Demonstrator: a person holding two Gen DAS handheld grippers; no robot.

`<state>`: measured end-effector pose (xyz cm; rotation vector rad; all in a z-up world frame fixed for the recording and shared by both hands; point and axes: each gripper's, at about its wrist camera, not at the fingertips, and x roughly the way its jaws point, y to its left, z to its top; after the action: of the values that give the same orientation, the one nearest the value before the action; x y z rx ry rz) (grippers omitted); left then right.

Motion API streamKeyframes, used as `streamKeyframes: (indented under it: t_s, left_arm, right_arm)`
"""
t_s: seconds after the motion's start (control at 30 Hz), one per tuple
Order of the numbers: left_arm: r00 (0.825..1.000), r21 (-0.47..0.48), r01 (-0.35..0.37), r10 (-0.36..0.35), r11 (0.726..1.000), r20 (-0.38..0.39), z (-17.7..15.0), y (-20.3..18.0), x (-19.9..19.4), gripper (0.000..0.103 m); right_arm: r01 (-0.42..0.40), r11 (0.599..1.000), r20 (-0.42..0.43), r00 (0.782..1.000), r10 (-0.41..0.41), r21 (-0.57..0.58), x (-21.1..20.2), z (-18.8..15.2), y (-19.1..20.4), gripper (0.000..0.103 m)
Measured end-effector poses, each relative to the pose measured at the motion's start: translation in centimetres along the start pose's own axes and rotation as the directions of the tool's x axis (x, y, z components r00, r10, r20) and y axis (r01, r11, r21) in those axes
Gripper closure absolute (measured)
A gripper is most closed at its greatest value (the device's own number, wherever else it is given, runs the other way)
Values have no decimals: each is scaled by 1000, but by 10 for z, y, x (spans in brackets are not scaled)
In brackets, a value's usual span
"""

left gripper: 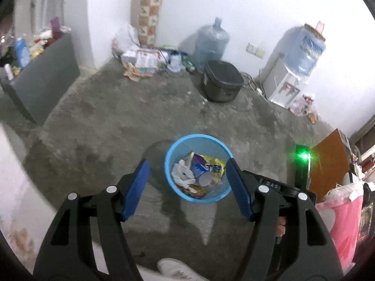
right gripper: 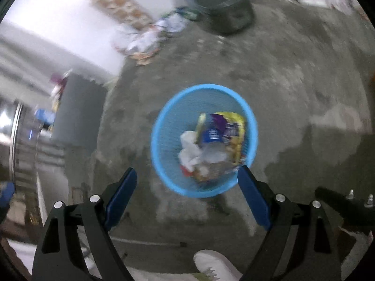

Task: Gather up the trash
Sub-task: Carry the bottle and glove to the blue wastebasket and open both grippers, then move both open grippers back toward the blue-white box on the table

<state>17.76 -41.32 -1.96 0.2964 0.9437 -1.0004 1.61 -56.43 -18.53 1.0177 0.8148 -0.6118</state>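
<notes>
Blue-padded left gripper (left gripper: 187, 182) and right gripper (right gripper: 187, 195): both released, empty, above round blue mesh plastic bin (left gripper: 169, 164). Seek remaining floor litter; approach slowly, jaws wide.

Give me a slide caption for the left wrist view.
Left gripper, jaws open and empty, above a blue mesh wastebasket holding wrappers and tissue on a concrete floor.

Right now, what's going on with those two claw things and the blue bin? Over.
Left gripper and right gripper: jaws open, nothing held. Blue bin upright on the floor below both, wrappers and a paper cup inside. Nothing in the way.
</notes>
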Motion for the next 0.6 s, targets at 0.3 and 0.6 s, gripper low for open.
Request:
streamKeyframes:
  t_s: [0.3,0.6]
  left_arm:
    - [973,-132,-163,181,978,143,-64,87,-150,33]
    - [861,-388,-363,464,847,209,-157,195,-290,32]
  right_arm:
    - [-159,948,-36,987,155,-277,-48,-35,120,17]
    - [-332,802,-213,942,258,-497,-60,-105,254,17]
